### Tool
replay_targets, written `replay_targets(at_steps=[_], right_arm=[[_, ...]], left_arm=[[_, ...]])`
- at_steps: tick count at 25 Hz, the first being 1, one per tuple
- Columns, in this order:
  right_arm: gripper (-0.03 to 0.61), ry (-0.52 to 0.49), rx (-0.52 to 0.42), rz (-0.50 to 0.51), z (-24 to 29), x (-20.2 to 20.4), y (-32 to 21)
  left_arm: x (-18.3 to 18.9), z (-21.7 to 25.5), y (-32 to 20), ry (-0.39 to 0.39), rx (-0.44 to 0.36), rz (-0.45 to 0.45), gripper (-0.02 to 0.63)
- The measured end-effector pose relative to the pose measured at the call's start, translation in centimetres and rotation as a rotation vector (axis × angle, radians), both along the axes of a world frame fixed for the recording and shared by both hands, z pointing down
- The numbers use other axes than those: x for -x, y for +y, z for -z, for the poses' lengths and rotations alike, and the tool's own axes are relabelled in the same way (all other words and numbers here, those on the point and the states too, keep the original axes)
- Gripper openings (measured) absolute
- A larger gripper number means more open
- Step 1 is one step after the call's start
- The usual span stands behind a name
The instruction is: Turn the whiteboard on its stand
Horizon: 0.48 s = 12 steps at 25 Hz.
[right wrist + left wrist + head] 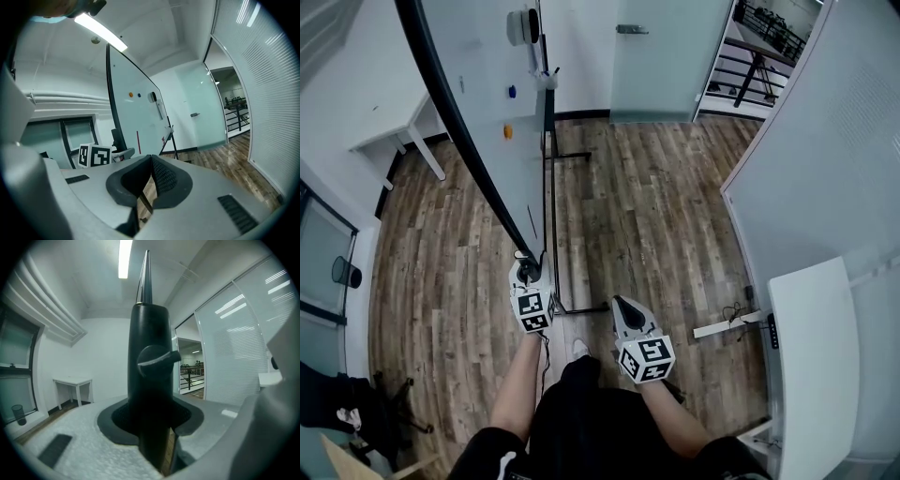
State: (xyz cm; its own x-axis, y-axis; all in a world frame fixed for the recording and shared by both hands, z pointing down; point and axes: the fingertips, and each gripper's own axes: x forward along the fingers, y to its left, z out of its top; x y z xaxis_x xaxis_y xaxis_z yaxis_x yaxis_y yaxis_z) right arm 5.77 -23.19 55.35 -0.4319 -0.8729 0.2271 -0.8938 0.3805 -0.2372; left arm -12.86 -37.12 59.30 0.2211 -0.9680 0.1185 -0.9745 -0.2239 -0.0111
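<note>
Above the wood floor (656, 206), whiteboard (492, 84): tilted on its stand (551, 206), with its black frame edge (459, 131) slanting from the upper left of the head view down to the left gripper.
Left gripper (525, 274): clamped on the low end of that frame edge. In the left gripper view the dark frame piece stands upright between the two jaws, which press on it from either side. A rounded knob (157, 359) sticks out of the frame just above the grip.
Right gripper (623, 307): held well apart from the board, to the right of the left gripper and nearer the person. Its jaws meet at the tips with nothing between them.
Board face: a blue magnet (512, 92) and an orange magnet (507, 131) sit on it, with an eraser (523, 26) higher up.
Stand base: thin black bars run along the floor under the board, ending just beside the left gripper.
Surroundings: a white table (816, 356) on the right and a small white desk (394, 131) on the left.
</note>
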Motion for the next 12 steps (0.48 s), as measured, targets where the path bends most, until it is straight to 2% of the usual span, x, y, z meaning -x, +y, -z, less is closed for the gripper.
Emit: replay_targets(at_steps=[12], right_arm=[[0.012, -0.005, -0.018, 0.045, -0.3, -2.9, 12.9]], left_arm=[[-0.1, -0.1, 10.2, -0.002, -0.015, 0.013, 0.166]])
